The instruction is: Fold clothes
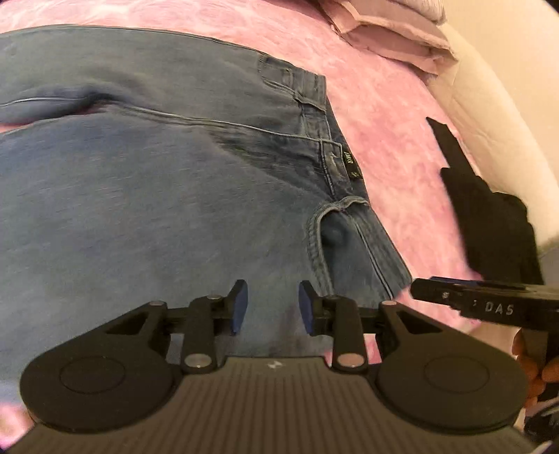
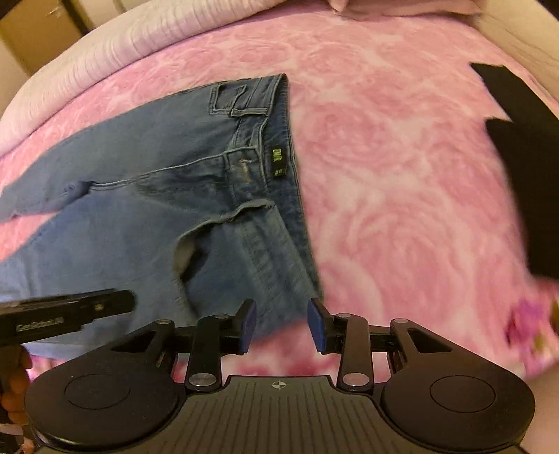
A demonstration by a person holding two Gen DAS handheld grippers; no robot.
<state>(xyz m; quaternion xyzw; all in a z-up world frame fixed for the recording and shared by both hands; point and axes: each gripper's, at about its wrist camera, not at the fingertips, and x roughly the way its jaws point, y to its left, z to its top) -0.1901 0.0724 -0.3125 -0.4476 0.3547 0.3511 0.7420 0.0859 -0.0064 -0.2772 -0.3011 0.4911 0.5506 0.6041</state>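
A pair of blue jeans (image 1: 157, 195) lies flat on the pink blanket (image 1: 394, 115), waistband to the right and legs running off to the left. My left gripper (image 1: 273, 307) hovers open over the near hip of the jeans, beside the front pocket (image 1: 332, 230), with nothing between its blue pads. In the right wrist view the jeans (image 2: 157, 195) fill the left half. My right gripper (image 2: 282, 323) is open above the near waistband corner, at the edge where denim meets blanket (image 2: 401, 192). Each gripper shows side-on in the other's view: the right gripper (image 1: 419, 290) and the left gripper (image 2: 129, 300).
A black garment (image 1: 489, 216) lies on the blanket to the right of the jeans, also seen as the black garment (image 2: 524, 157). Folded pale pillows or bedding (image 1: 391, 31) sit at the far end. A light quilt (image 2: 104, 45) covers the far left.
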